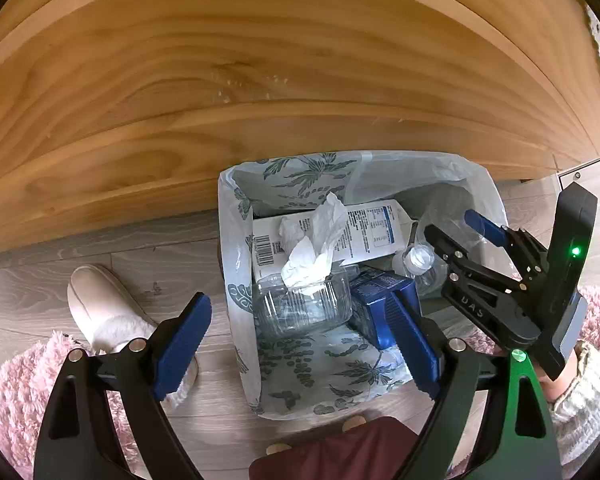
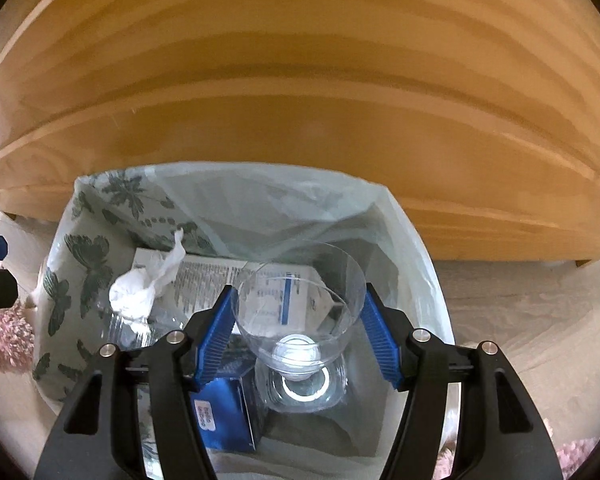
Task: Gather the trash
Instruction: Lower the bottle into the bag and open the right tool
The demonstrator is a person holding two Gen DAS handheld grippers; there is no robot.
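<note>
a bin lined with a leaf-printed plastic bag (image 1: 236, 240) sits on the pale wood floor (image 1: 160, 272) right against a big wooden panel (image 1: 260, 80). the right hand-held gripper (image 2: 298, 326) hangs over the right side of the bin opening, angled steeply down, and it has a clear plastic cup (image 2: 300, 312) between its blue pads (image 2: 216, 332); the pads sit against the cup's two sides, so it looks gripped, jaws about halfway apart. right under it stands the neck of a clear bottle (image 2: 304, 388).

inside the bag there's already a white carton with a barcode and printed text (image 1: 360, 228) lying flat, a crumpled white tissue (image 1: 312, 248) on top of it, a ribbed clear plastic tub (image 1: 304, 304) that the tissue droops into, and a dark blue box (image 1: 376, 300) tilted beside the tub.

the left hand-held gripper (image 1: 296, 340) hovers above the near edge of the bin, jaws wide apart with nothing in them; one blue pad is over the floor, the other over the blue box. a cream slipper (image 1: 100, 304) sits on the floor to the left of the bin, partly on a fluffy pink rug (image 1: 16, 380). a knit sleeve (image 1: 588, 392) shows behind the right tool
</note>
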